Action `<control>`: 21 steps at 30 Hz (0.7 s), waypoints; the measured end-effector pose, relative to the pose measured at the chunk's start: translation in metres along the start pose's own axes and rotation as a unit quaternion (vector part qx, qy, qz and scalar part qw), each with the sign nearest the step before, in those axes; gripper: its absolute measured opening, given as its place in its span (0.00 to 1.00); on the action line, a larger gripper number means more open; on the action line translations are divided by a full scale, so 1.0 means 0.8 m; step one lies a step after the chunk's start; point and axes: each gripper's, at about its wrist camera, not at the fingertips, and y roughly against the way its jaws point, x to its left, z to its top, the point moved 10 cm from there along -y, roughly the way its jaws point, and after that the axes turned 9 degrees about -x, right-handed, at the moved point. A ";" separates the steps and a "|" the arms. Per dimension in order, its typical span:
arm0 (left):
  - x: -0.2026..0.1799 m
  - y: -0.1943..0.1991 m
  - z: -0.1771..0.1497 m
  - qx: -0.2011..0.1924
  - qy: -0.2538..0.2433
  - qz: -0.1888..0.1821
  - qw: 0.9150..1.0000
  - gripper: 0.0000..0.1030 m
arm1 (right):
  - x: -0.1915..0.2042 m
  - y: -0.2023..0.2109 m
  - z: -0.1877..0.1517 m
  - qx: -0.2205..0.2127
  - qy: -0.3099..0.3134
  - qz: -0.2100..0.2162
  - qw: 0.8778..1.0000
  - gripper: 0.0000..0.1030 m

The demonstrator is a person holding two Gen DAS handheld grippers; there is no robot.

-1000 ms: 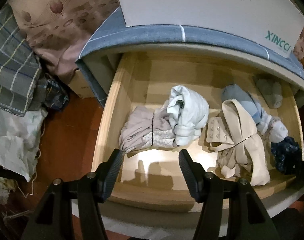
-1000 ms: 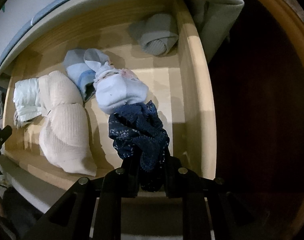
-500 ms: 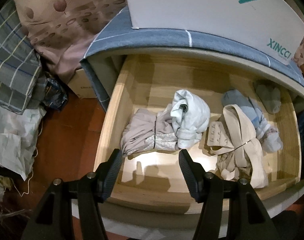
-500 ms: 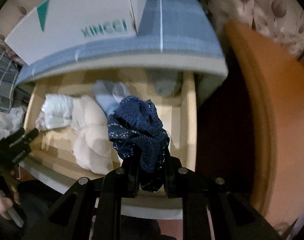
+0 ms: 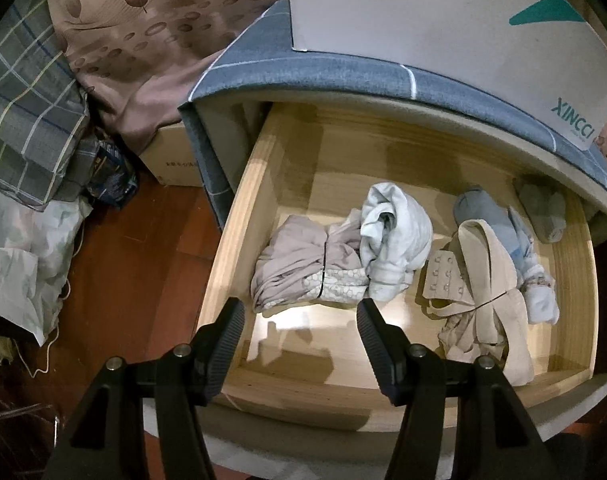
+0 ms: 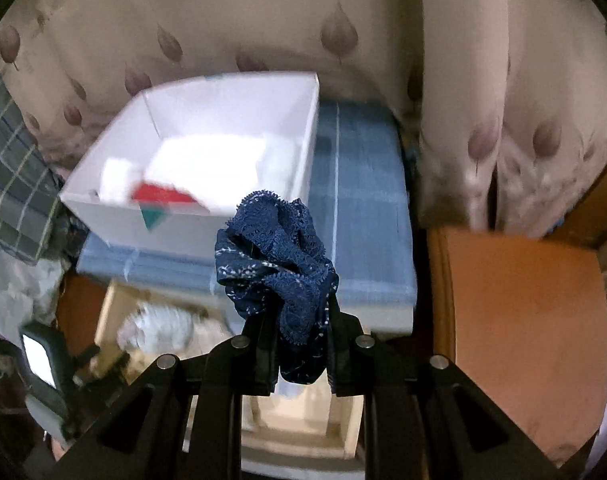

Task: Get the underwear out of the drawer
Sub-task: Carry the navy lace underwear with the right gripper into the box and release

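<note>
While left tongs [image 5: 299, 312] gape empty, right tongs [image 6: 297, 320] pinch navy underwear [image 6: 275, 264], bunched upright.

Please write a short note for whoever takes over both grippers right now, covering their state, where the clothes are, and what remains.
Right gripper: shut on the navy lace underwear, held in the air above the open drawer, in front of the white box on the blue-topped cabinet.
Left gripper: open, empty, hovering over the drawer's front left.
In the drawer: a mauve bundle, a pale blue piece, a beige bra, a light blue roll and a grey roll.
Done: one piece out.
Left: set it down; probably take out the remaining pieces.
</note>
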 end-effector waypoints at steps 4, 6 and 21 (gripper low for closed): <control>0.000 -0.003 -0.001 0.008 -0.001 0.002 1.000 0.58 | 0.022 -0.008 0.037 -0.010 0.003 0.010 1.000 0.16; 0.000 -0.005 -0.003 0.012 0.001 0.002 1.000 0.58 | 0.032 -0.015 0.053 -0.013 0.009 0.011 1.000 0.16; 0.006 -0.009 -0.006 0.021 0.024 -0.015 0.999 0.58 | 0.072 -0.131 0.075 0.054 0.016 0.008 0.998 0.17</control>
